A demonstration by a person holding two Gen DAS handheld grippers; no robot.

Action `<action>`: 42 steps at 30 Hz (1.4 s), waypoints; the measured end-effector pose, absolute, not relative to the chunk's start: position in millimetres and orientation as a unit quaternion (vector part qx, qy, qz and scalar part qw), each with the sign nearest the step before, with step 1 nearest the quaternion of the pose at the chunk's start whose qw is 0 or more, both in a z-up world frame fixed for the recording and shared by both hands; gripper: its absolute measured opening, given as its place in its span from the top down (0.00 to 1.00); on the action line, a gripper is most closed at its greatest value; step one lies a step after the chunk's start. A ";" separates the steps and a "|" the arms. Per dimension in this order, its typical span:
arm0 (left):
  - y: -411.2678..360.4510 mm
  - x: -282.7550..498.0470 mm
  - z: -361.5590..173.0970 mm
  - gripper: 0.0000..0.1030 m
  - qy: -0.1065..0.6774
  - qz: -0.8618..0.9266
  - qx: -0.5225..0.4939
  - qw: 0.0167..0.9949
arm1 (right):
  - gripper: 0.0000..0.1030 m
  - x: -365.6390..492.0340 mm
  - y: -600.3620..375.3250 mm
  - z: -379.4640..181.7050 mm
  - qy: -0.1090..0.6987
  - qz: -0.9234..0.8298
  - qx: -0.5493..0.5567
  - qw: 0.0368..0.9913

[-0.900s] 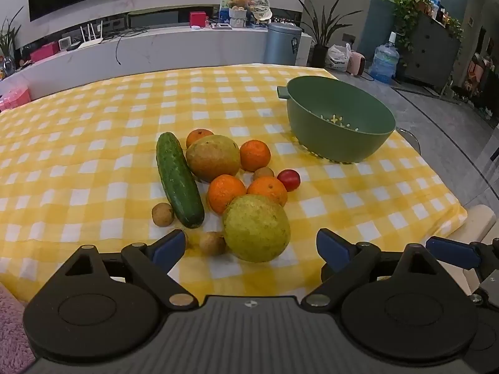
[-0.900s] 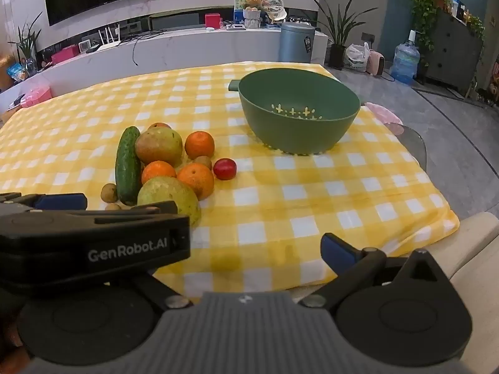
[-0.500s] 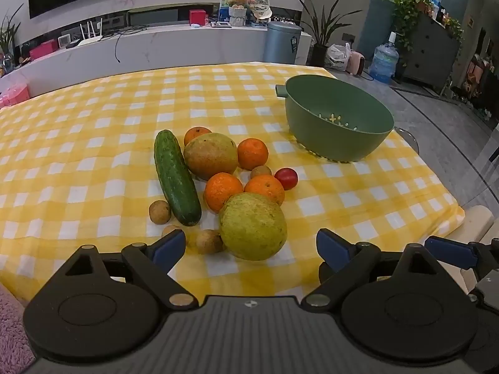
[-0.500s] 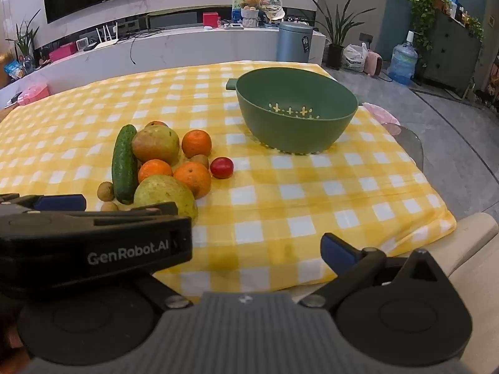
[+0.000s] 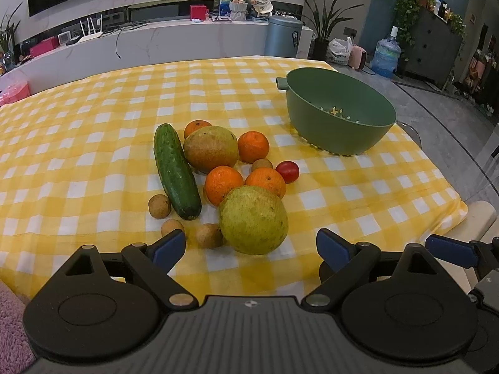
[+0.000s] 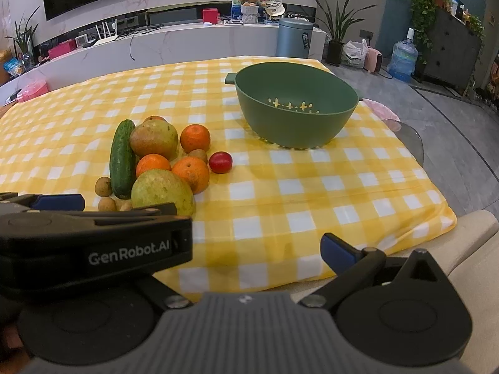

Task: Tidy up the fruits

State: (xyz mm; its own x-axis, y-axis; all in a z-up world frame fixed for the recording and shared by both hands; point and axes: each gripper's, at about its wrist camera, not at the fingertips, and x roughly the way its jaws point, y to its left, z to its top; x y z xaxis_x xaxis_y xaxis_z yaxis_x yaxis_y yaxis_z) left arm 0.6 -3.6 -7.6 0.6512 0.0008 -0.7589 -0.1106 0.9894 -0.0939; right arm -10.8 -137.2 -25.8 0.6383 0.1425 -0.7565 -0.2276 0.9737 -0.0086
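A pile of fruit lies on the yellow checked tablecloth (image 5: 93,131): a cucumber (image 5: 176,170), two green-brown mangoes (image 5: 253,219) (image 5: 210,148), several oranges (image 5: 223,184), a small red fruit (image 5: 287,171) and small brown round fruits (image 5: 159,205). An empty green colander bowl (image 5: 338,115) stands to the right. My left gripper (image 5: 251,246) is open and empty, just short of the near mango. My right gripper (image 6: 249,249) is open and empty at the table's near edge; the left gripper's body (image 6: 93,243) hides its left finger. The bowl (image 6: 296,106) and fruit pile (image 6: 156,159) lie ahead.
A white counter (image 5: 187,40) with clutter, a grey bin (image 5: 282,35), plants and a water bottle (image 5: 386,57) stand beyond the table. A cream chair edge (image 6: 467,249) lies at the near right corner.
Both grippers have moved slightly forward toward the fruit; the pile sits a little lower and nearer in view. Nothing on the table has moved.
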 end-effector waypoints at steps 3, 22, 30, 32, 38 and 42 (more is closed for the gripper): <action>-3.8 1.5 -7.2 0.00 0.418 0.032 -0.065 0.906 | 0.04 -11.0 -137.4 -26.2 0.415 0.102 -0.051 0.903; -3.0 3.7 -9.5 0.00 0.425 0.033 -0.057 0.903 | 0.05 -9.9 -137.1 -30.4 0.421 0.101 -0.042 0.901; -5.6 2.3 -10.1 0.00 0.427 0.034 -0.056 0.902 | 0.05 -10.3 -140.2 -32.1 0.424 0.104 -0.033 0.899; -5.5 2.4 -10.6 0.00 0.429 0.033 -0.056 0.901 | 0.05 -10.5 -140.1 -32.4 0.425 0.103 -0.033 0.899; -5.6 1.7 -11.3 0.00 0.432 0.034 -0.055 0.900 | 0.05 -10.1 -140.0 -33.0 0.428 0.101 -0.031 0.897; -6.9 2.5 -13.4 0.00 0.436 0.034 -0.055 0.897 | 0.05 -9.0 -138.5 -34.6 0.432 0.096 -0.035 0.896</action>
State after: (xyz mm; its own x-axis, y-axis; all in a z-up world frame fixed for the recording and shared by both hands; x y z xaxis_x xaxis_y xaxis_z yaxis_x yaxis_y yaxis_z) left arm 2.5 -6.9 -13.4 0.6171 0.0120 -0.7868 -0.1088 0.9916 -0.0702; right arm -9.0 -138.5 -34.6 0.6077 0.1416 -0.7814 -0.2014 0.9793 0.0209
